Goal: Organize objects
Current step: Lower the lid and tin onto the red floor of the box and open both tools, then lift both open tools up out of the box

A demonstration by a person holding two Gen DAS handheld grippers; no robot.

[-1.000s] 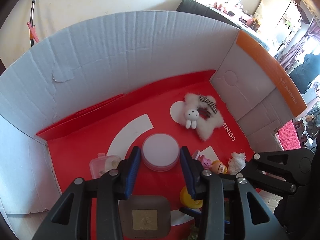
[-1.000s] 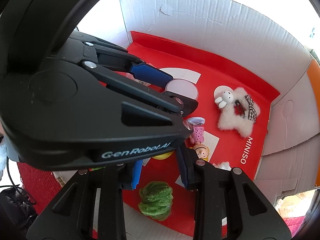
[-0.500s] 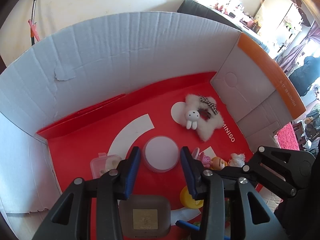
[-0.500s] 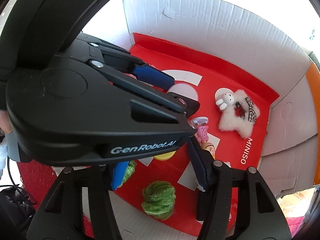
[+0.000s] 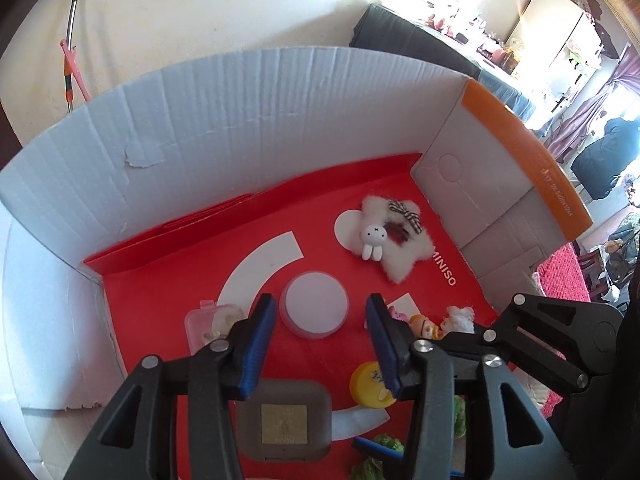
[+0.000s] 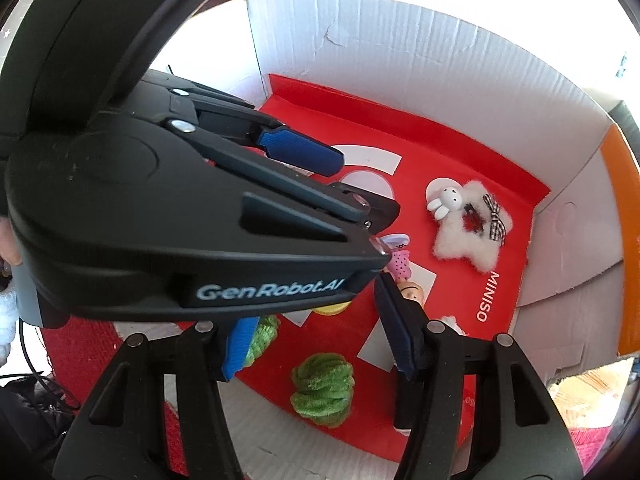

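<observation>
Inside the white cardboard box [image 5: 224,120], on its red liner: round white container [image 5: 314,309], central; fluffy white star [image 5: 404,248] with bunny charm [image 5: 372,240], beyond the container toward the orange-edged wall; small clear case [image 5: 208,320] just left of it; yellow disc [image 5: 370,386] nearer; green chenille ball [image 6: 323,388] nearest, possibly one of several; left gripper [image 5: 320,344] spread wide above the container, holding nothing; right gripper [image 6: 316,340] likewise agape, empty, over the green ball.

Sunlit room, dark sofa [image 5: 420,46], cream wall [image 5: 220,8]
</observation>
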